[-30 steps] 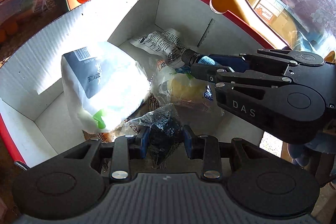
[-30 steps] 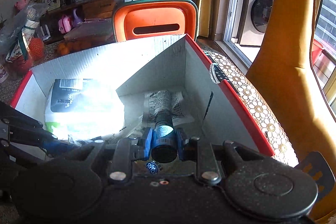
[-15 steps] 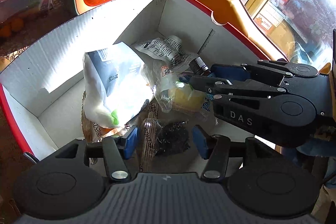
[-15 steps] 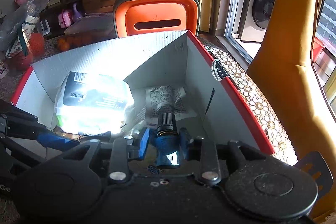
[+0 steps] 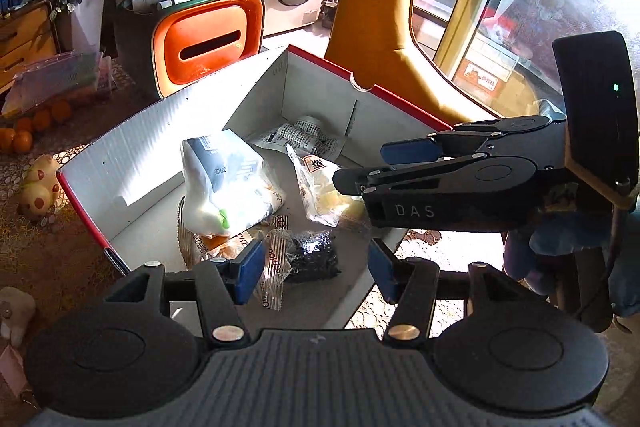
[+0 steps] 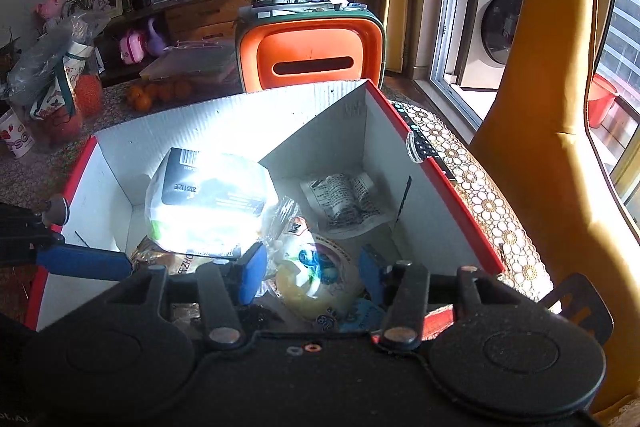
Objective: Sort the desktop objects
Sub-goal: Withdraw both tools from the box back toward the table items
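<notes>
With the white-lined cardboard box (image 5: 224, 99) at frame centre already holding the dark-contents sachet (image 5: 314, 255) near its lower edge, I should lift both tools straight clear of the box walls before seeking the next item. The left gripper (image 5: 314, 265) stands part-open and empty. The right gripper (image 6: 312, 267), whose jaws have just been opening, no longer clamps the small bottle it held a second ago, and that bottle is now hidden.

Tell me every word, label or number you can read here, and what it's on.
"DAS": on the right gripper, on its side.
"2025112" and a further character, upside down: white bag, beside a barcode.
Printed sachet: dense text, too small to read.
Other wrappers, washing machine badge: blurred.
</notes>
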### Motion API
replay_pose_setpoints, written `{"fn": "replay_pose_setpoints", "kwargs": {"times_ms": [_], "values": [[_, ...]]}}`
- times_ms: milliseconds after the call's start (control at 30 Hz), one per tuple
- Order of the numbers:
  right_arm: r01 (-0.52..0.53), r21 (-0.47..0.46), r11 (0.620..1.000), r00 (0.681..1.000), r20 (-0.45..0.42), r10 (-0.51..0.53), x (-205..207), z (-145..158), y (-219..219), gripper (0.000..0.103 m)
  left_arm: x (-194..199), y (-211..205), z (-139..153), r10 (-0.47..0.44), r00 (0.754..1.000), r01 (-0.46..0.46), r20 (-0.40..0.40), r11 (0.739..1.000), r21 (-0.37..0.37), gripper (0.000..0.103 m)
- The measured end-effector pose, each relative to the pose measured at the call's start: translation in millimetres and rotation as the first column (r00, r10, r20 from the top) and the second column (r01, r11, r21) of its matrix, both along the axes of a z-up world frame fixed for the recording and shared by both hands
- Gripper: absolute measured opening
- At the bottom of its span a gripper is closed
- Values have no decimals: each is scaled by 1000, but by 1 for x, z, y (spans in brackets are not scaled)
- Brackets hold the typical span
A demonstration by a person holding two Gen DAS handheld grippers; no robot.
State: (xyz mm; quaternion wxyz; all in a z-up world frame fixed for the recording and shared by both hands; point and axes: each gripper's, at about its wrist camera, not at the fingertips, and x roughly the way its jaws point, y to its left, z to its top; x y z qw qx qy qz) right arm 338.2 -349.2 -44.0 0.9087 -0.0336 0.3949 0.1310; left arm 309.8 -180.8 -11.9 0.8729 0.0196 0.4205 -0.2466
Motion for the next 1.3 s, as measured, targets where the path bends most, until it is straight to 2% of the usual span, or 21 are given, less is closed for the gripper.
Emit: {"fn": "replay_pose_setpoints", "kwargs": {"times_ms": [200,333,600,733,900,1067,1200,1300], "values": [[-20,6,1000,999,27,20,-16,14,10,58,-19,14,13,40,998,-40,52,999,-1,55],[-27,5,1000,999,47,26,-29,23,18,63,-32,28,23,81,993,-78,89,997,-28,55],[-44,18,999,996,77,43,-53,42,31,67,-60,57,41,135,978,-130,159,991,-41,55],[-57,25,998,994,93,54,-65,50,42,71,-70,77,43,179,972,-170,154,983,-73,66],[-76,54,996,992,105,70,-77,57,56,75,-84,99,43,226,960,-217,166,973,-73,67],[-99,85,991,989,116,89,-90,61,73,83,-100,120,44,257,948,-248,187,966,-73,70],[-117,107,987,986,129,103,-99,64,86,88,-114,136,44,276,938,-266,211,961,-74,82],[-135,118,984,983,140,118,-105,65,97,90,-123,149,42,282,936,-269,211,959,-89,83]]}}
